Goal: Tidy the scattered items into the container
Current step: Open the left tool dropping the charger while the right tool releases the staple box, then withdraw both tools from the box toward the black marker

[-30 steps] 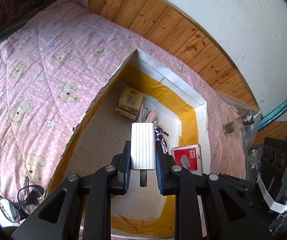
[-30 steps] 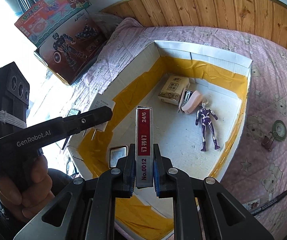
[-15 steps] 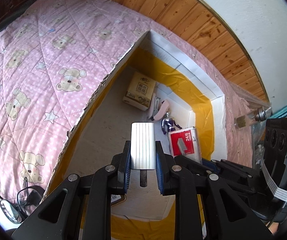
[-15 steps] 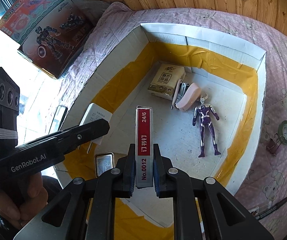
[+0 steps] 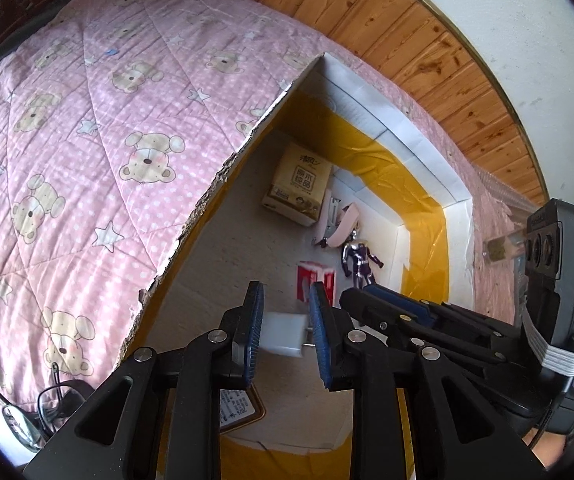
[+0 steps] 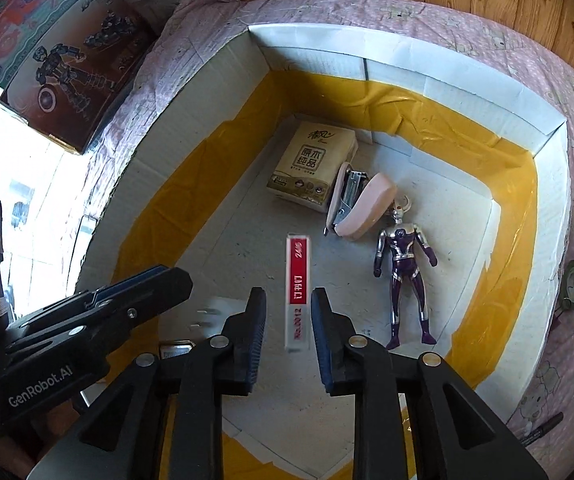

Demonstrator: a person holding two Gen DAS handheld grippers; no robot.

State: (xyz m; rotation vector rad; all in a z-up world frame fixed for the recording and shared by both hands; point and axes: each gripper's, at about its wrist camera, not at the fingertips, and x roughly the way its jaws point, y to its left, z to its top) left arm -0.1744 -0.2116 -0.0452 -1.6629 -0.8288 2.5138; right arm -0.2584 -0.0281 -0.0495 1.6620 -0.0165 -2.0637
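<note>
Staple box (image 6: pixel 297 292), red and white, blurred: "No.0012" at near end, "24/6" at far end, Chinese characters "订书钉" on the red band between.

Tissue pack (image 6: pixel 313 164), tan: four large characters in a square frame, "原木纯品"; script logo above it not legible. Same frame shows in the left wrist view (image 5: pixel 301 182).

Left gripper (image 6: pixel 83 312), side of black body: "GenRobot.AI" in white.

Toy box (image 6: pixel 63 68) print and tin label (image 5: pixel 235 406): unreadable.

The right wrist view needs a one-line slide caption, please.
Right gripper opening, releasing the staple box into the cardboard box.
</note>
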